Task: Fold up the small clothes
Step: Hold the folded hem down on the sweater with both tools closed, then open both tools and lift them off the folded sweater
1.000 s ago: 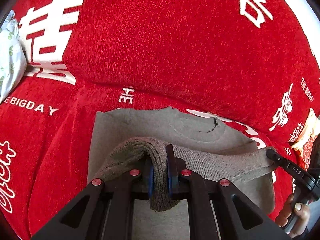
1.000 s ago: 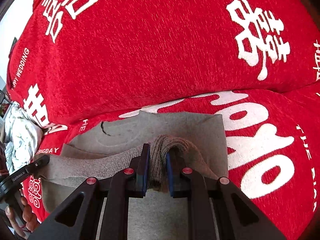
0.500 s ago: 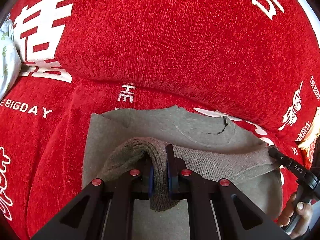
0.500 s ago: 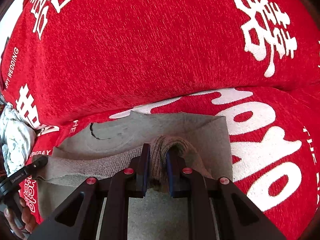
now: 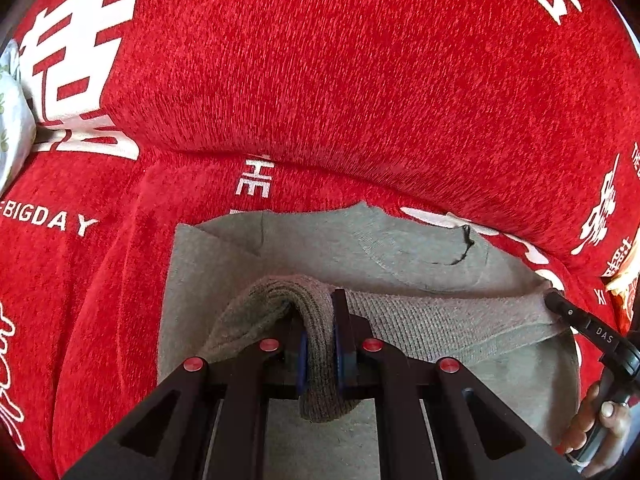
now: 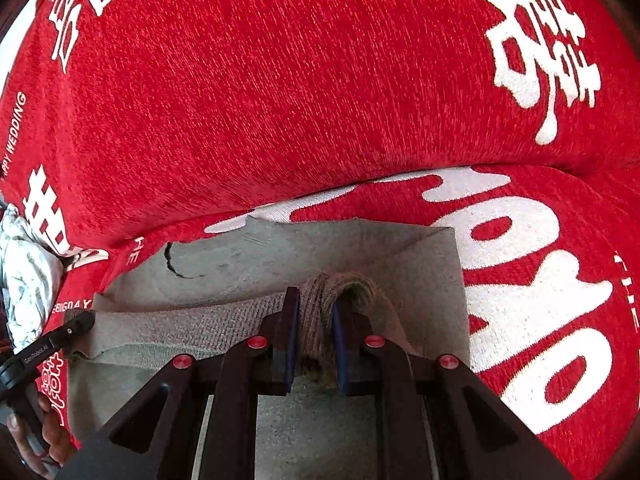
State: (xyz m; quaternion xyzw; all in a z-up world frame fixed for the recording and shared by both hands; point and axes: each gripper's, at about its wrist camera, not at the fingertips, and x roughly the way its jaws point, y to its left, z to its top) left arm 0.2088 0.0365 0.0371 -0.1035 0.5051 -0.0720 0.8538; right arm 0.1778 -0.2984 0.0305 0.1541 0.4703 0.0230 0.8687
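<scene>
Both tongs, the left gripper (image 5: 320, 344) and right gripper (image 6: 316, 340), are clamping the grey sweater's (image 5: 360, 248) ribbed hem (image 5: 440, 320), stretching it between them; the sweater is lying flat on the red cover (image 5: 320, 80). The fold looks half made; laying the hem down by the collar is remaining.

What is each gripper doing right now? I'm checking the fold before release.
Left gripper: closed on the grey sweater hem.
Right gripper: closed on the same hem.

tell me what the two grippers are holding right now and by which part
Both hold the grey knit garment by its ribbed edge: the left gripper pinches one end, the right gripper the other, jaws shut on bunched cloth.
</scene>
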